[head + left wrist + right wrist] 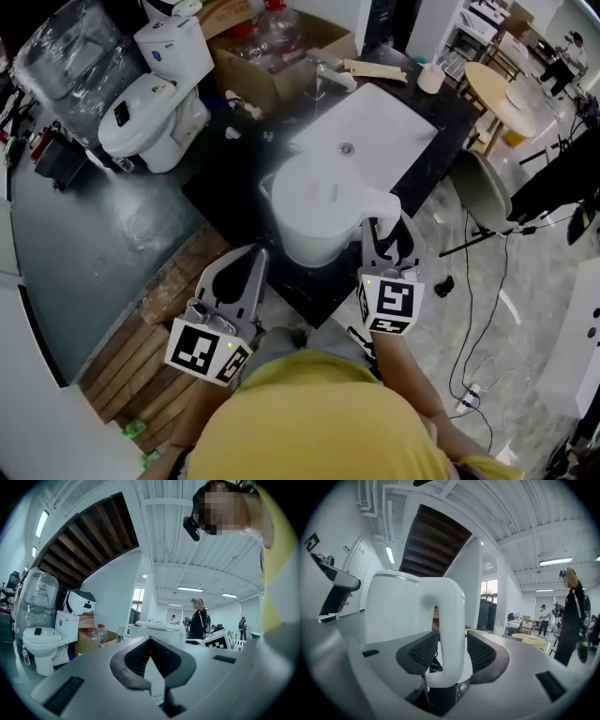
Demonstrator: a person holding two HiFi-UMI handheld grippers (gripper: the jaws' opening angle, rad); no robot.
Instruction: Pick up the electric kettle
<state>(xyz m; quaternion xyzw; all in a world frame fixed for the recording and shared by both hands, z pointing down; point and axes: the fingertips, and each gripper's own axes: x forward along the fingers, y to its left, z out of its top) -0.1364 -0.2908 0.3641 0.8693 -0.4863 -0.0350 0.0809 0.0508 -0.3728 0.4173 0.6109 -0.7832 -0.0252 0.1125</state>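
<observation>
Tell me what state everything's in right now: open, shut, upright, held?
electric kettle, upright on the black counter, lid down, not gripped.
right gripper, open, jaws either side of the kettle's handle.
left gripper, shut, empty.
toilet, lid down.
cardboard box, flaps open.

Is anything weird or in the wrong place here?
Yes: a white toilet stands on the floor right beside the black counter with the kettle and sink. Odd neighbours. Nothing looks spilled or broken.
</observation>
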